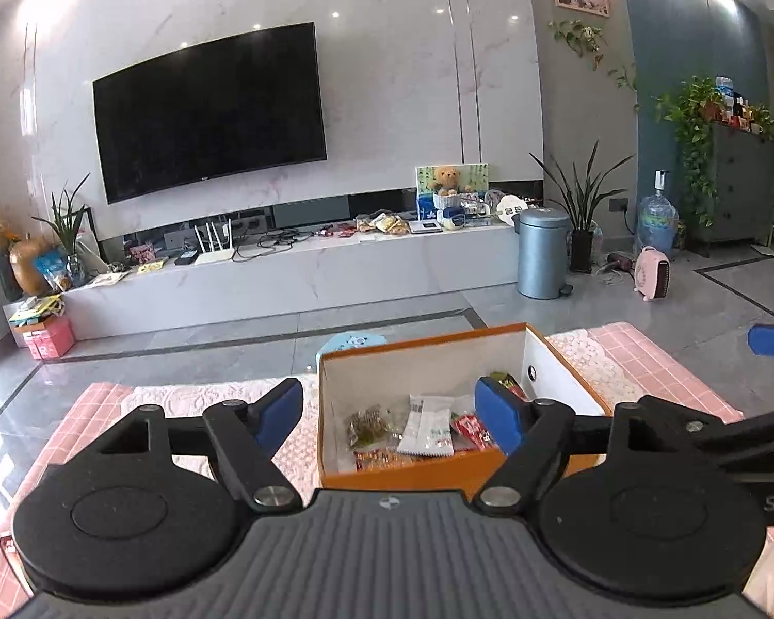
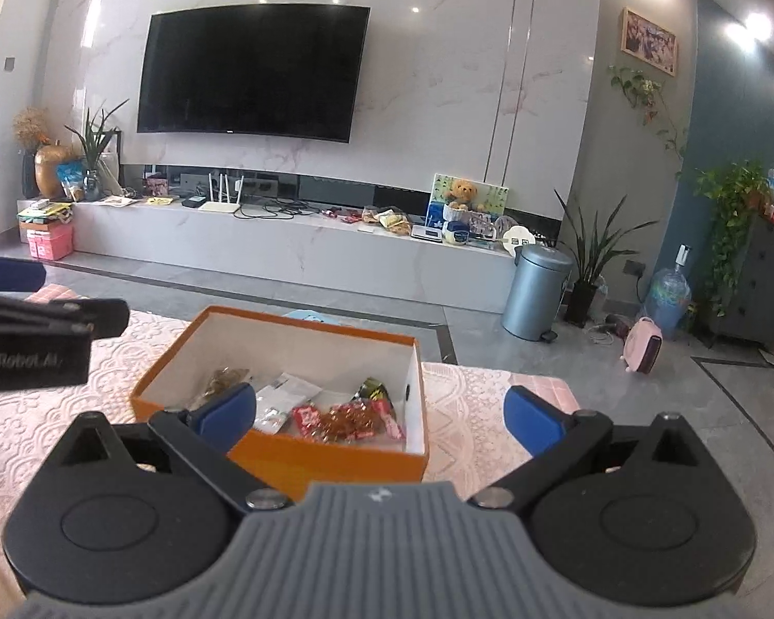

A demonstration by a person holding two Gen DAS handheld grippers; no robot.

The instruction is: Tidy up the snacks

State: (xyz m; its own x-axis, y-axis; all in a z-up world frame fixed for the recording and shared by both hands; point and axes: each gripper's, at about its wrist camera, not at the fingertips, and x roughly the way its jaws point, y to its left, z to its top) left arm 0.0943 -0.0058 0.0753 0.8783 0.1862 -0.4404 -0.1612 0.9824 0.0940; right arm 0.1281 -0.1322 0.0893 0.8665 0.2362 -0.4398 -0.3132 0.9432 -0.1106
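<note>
An open orange box [image 1: 413, 477] [image 2: 335, 459] with white inner walls stands on the lace-covered table [image 1: 191, 400] [image 2: 464, 412]. Inside lie several snack packets: a white one [image 1: 428, 425] [image 2: 289, 392], red ones [image 1: 472, 430] [image 2: 345, 420], a clear one with brown contents [image 1: 366, 425] [image 2: 227, 379], and a dark green one [image 1: 505, 381] [image 2: 371, 389]. My left gripper [image 1: 389, 415] hovers in front of the box, open, nothing between its blue pads. My right gripper [image 2: 382, 420] is also open and empty, just short of the box's near wall. Each gripper shows at the edge of the other's view.
A pink checked cloth [image 1: 640, 356] lies under the lace. A light blue stool [image 1: 351, 345] stands just past the table's far edge. Across the grey floor are a TV bench [image 2: 294, 247], a wall TV, a blue-grey pedal bin [image 2: 539, 291] and potted plants.
</note>
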